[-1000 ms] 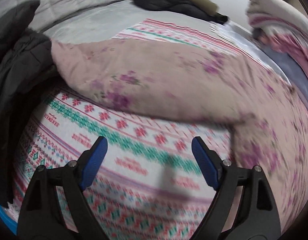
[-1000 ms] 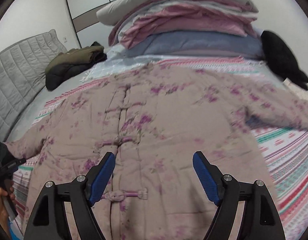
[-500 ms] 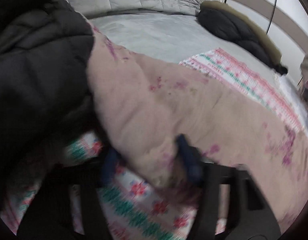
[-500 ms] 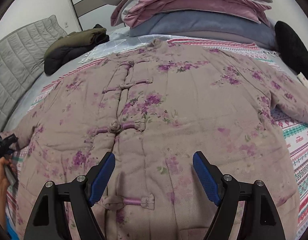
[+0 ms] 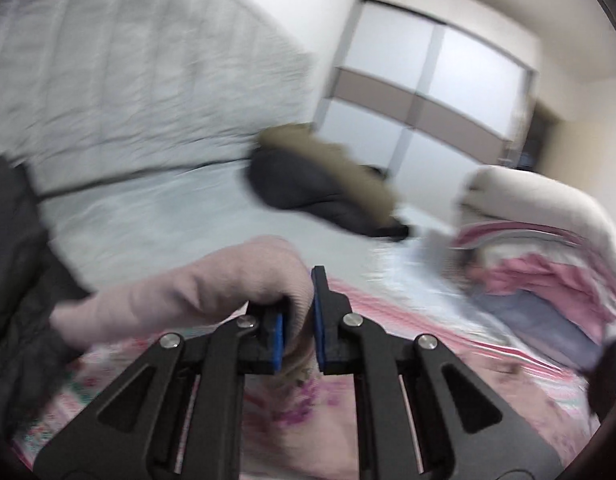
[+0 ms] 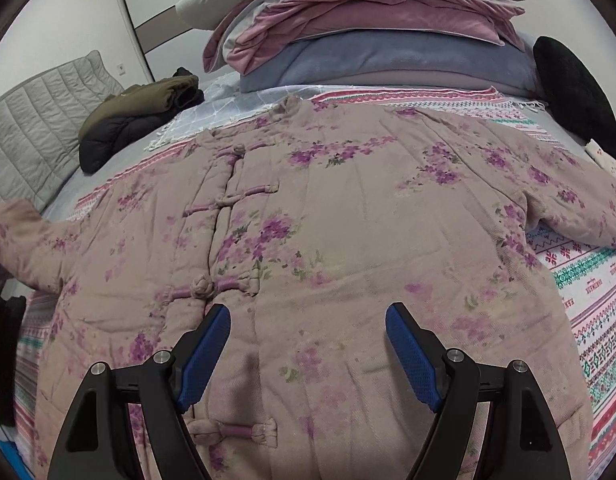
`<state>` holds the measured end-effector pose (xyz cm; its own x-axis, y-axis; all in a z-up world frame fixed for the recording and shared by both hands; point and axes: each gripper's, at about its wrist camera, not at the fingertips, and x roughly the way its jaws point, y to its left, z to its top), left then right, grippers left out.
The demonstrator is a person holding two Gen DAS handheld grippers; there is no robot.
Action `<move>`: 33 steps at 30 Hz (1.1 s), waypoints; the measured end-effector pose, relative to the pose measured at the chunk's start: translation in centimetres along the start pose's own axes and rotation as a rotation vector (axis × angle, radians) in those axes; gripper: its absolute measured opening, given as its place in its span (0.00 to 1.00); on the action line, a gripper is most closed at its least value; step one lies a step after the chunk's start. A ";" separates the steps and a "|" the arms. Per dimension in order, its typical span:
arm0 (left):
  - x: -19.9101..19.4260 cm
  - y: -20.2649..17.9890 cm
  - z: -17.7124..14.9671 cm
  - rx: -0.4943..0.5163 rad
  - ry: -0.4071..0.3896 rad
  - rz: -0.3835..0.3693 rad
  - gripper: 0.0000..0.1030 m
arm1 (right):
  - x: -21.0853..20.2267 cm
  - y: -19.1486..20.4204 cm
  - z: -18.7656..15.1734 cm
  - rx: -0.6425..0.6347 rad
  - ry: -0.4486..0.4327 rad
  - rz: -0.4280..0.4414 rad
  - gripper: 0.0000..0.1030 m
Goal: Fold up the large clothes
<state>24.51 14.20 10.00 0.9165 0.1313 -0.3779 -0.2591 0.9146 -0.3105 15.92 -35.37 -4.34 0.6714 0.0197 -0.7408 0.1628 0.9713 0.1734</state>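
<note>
A padded pink jacket with purple flowers (image 6: 348, 240) lies front up, spread flat on a patterned blanket (image 6: 588, 292) on the bed. Knot buttons run down its middle. My left gripper (image 5: 297, 328) is shut on the jacket's left sleeve (image 5: 211, 284) and holds it lifted off the bed. That sleeve also shows raised at the left edge of the right wrist view (image 6: 19, 224). My right gripper (image 6: 308, 344) is open and empty, just above the jacket's lower front near the hem. The right sleeve (image 6: 580, 208) lies flat on the blanket.
A pile of folded quilts (image 6: 368, 28) stands at the far end of the bed. A dark and olive coat (image 6: 135, 120) lies at the back left by the grey headboard (image 6: 39, 120). A black garment (image 6: 576, 92) lies at the right, another (image 5: 15, 280) at the left.
My left gripper went from open above the blanket to the sleeve, shut on it and lifted it. My right gripper moved closer over the jacket's lower front, still open.
</note>
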 end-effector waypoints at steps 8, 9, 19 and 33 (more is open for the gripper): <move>-1.3 -14.3 -3.9 0.222 0.119 -0.341 0.13 | -0.6 -0.4 0.3 0.024 -0.019 0.019 0.79; -1.2 -15.8 -5.3 0.252 0.152 -0.383 0.13 | -0.7 -0.4 0.3 0.025 -0.019 0.019 0.79; 4.5 -22.7 -24.3 0.574 0.740 -0.569 0.50 | -0.6 -1.7 0.2 0.072 -0.012 0.026 0.79; -0.1 -13.2 -17.6 0.508 0.493 -0.535 0.74 | 0.3 -0.5 0.5 0.050 -0.027 0.087 0.79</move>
<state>22.43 -4.68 -1.22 0.6103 -0.4346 -0.6623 0.4402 0.8812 -0.1726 16.36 -35.96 -4.29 0.7040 0.0968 -0.7036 0.1381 0.9531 0.2693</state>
